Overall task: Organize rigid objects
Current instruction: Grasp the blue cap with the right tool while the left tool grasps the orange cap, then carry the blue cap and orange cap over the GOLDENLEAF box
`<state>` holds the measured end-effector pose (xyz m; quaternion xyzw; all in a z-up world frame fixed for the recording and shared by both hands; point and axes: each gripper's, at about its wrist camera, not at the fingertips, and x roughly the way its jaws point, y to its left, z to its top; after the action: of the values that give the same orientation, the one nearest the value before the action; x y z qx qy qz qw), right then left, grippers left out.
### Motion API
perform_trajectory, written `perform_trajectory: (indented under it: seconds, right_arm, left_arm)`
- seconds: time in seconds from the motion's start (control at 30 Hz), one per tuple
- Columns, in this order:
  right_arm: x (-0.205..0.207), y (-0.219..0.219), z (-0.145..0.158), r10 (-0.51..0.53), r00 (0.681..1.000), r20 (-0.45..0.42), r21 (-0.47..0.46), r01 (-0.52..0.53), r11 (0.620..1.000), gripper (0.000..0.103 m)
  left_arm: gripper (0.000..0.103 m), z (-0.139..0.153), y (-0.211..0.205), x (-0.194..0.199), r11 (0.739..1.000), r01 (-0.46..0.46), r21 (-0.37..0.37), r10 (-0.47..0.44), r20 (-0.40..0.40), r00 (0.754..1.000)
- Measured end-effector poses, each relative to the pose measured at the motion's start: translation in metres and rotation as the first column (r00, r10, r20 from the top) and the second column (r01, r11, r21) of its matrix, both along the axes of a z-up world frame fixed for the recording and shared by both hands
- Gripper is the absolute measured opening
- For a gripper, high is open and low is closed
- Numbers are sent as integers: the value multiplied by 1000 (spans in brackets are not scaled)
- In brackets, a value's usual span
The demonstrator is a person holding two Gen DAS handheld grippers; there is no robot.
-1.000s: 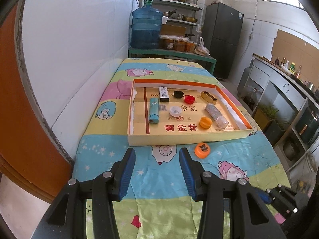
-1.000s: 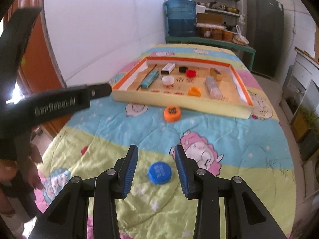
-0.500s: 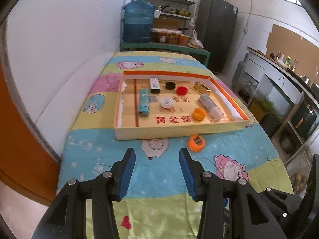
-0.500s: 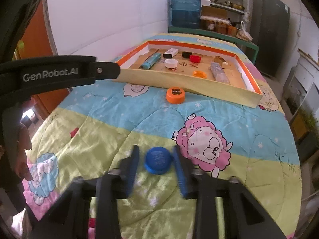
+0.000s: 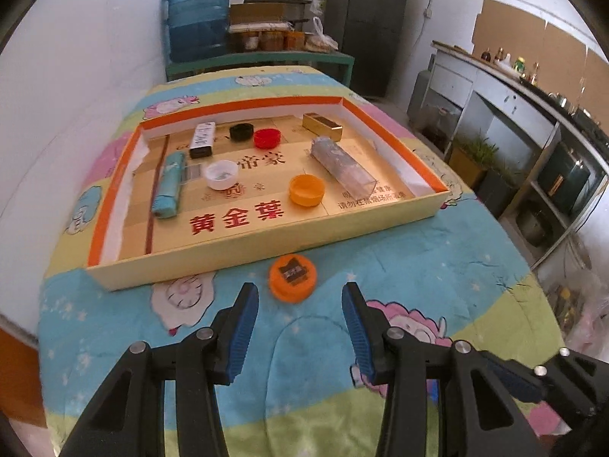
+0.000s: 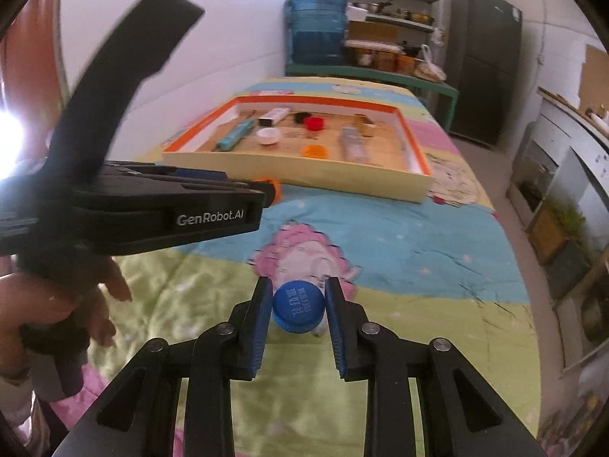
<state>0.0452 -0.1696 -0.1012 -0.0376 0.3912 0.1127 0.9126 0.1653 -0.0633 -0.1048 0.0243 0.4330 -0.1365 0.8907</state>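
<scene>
An orange cap [image 5: 293, 276] with a dark label lies on the cartoon quilt just in front of the yellow tray [image 5: 266, 243]. My left gripper [image 5: 298, 288] is open, its blue fingertips either side of the cap's near edge without touching it. The right wrist view shows my right gripper [image 6: 298, 293] shut on a blue bottle cap [image 6: 298, 310] over the quilt's green band. The left gripper [image 6: 266, 190] crosses that view's left side, hiding most of the orange cap [image 6: 276, 189]. Several items lie in the tray, among them an orange cap [image 5: 306, 189], a white cap [image 5: 220, 175] and a teal tube [image 5: 169, 186].
A white wall runs along the table's left side. A blue water jug [image 5: 198, 23], shelves and a dark fridge [image 5: 365, 19] stand behind the table. A counter [image 5: 533, 114] lines the right. A person's hand [image 6: 76, 304] holds the left gripper.
My left gripper moved forward and down to the orange cap outside the tray. My right gripper's jaws closed onto the blue cap.
</scene>
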Motion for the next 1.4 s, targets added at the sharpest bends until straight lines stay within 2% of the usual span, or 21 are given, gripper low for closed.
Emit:
perform_trajectory:
  seconds: [0.13,0.3,0.37,0.4,0.5,0.57,0.97,1.4]
  right_arm:
    - [0,-13,0,-18,1000,0,23,18,1000,29]
    - [3,-20,0,-20,1000,1,46,20,999,29]
    - [4,-21,0,-20,1000,-1,58,20,998,29]
    - [5,-23,-1,-22,1000,-2,64,22,998,29]
    - [8,-25,-2,-27,1000,-7,78,28,997,29]
    - [10,-26,-3,-29,1000,-11,87,29,996,29]
    - [34,-20,13,-9,1000,19,97,8,995,29]
    - [87,-2,57,23,993,119,76,-32,997,29]
  left_arm:
    - [46,-8,-5,11,999,-18,34,18,-8,1000]
    - [46,-16,-3,19,999,-38,35,39,-34,999]
    - [38,-16,-2,19,998,-44,37,45,-23,999]
    - [31,-16,0,19,999,-47,28,47,-22,999]
    - [31,-15,9,18,998,-60,-23,59,-31,998]
    - [31,-14,11,15,998,-62,-26,61,-30,998]
    - [31,26,37,-1,992,-87,-90,91,41,995]
    - [31,53,62,17,986,-129,-105,139,96,986]
